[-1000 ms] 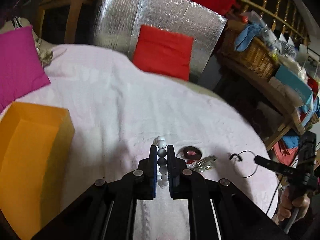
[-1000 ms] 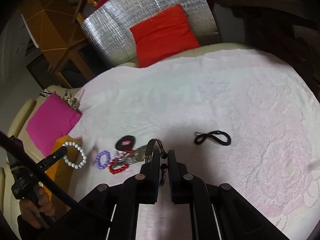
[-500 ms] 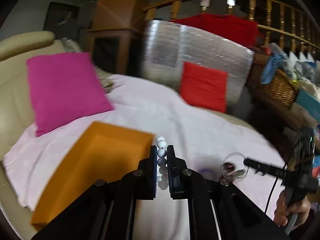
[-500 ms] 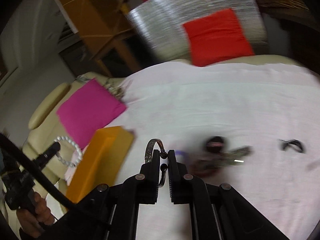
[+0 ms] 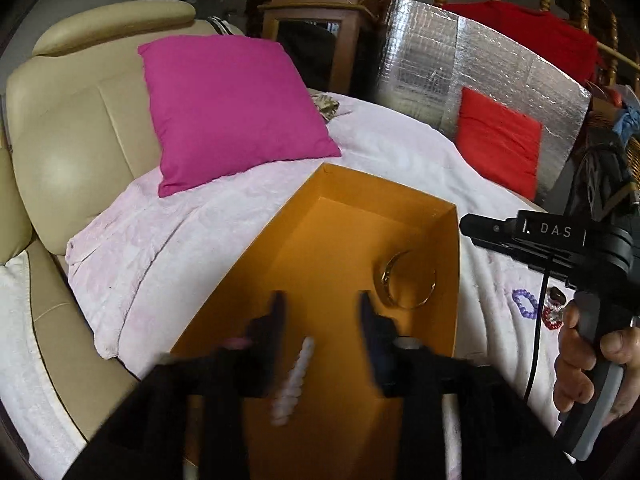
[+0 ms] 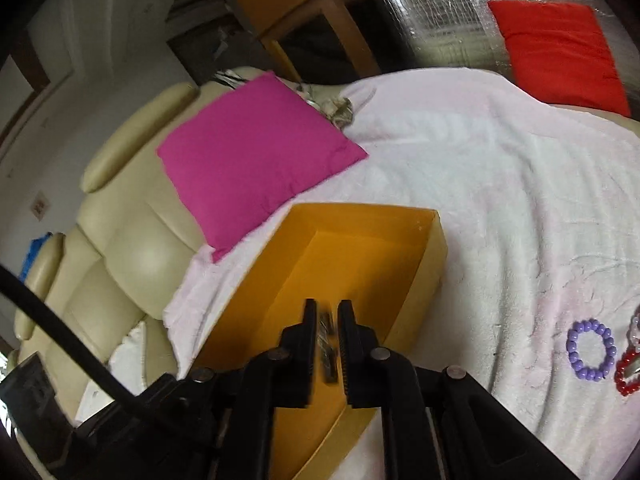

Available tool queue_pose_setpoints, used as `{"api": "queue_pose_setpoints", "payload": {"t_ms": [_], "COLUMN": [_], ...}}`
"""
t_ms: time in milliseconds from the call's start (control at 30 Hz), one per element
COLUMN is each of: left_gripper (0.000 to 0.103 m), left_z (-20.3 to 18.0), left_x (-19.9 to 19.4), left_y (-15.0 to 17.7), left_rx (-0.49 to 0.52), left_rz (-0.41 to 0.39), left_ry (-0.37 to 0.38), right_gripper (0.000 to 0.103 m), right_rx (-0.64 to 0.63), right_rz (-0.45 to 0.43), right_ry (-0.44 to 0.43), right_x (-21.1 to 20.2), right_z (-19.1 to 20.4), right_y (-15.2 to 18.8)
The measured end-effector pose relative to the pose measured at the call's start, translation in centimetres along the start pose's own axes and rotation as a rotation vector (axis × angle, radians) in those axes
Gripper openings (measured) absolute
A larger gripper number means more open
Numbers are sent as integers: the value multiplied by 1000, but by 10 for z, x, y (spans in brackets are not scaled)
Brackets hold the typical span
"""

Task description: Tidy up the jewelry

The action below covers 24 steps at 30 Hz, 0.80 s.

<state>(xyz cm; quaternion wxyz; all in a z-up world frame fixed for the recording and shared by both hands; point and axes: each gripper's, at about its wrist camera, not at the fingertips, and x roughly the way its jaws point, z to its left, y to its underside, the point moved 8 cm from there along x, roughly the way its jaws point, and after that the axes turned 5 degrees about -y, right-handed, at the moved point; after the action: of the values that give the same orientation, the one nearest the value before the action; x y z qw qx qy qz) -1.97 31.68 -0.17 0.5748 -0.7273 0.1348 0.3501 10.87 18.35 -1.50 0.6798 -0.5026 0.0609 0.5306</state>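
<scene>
An open orange box [image 5: 356, 240] [image 6: 434, 240] lies on the pink-white blanket. My left gripper [image 5: 320, 312] is open above the box; the white bead bracelet [image 5: 294, 380] is blurred between its fingers, loose and falling. A metal bangle [image 5: 404, 280] is blurred over the box floor, below the right gripper's tip [image 5: 480, 226]. My right gripper [image 6: 325, 320] is slightly open above the box, with the blurred bangle [image 6: 326, 344] in the gap, no longer pinched. A purple bead bracelet [image 6: 591, 354] [image 5: 525, 303] and a red one [image 6: 626, 372] lie on the blanket to the right.
A magenta cushion [image 5: 228, 108] lies behind the box against a beige sofa [image 5: 80, 120]. A red cushion [image 5: 496, 144] leans on a silver foil panel [image 5: 460, 64] at the back. A black ornament [image 5: 556, 293] lies beside the purple bracelet.
Both grippers swung left to above the orange box. The left opened and let go of the white bead bracelet; the right loosened and the bangle is dropping.
</scene>
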Motion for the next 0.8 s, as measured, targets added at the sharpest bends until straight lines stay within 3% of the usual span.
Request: {"api": "queue_pose_setpoints", "payload": {"t_ms": [67, 267, 567, 800], "left_gripper": [54, 54, 58, 58], "left_z": [-2, -40, -166, -246], "left_x": [-4, -18, -30, -7], "left_y": [-1, -7, -10, 24], "left_rx": [10, 76, 238, 331], "left_rz": [-20, -57, -93, -64], "left_ry": [-7, 13, 111, 233], "right_gripper": [38, 38, 38, 38], "right_rx": [37, 48, 234, 421], "right_rz": [-23, -112, -218, -191], "right_ry": [-6, 65, 195, 254], "right_x": [-8, -82, -224, -271], "right_z": [-14, -70, -207, -289], "right_y": [-2, -8, 27, 60]}}
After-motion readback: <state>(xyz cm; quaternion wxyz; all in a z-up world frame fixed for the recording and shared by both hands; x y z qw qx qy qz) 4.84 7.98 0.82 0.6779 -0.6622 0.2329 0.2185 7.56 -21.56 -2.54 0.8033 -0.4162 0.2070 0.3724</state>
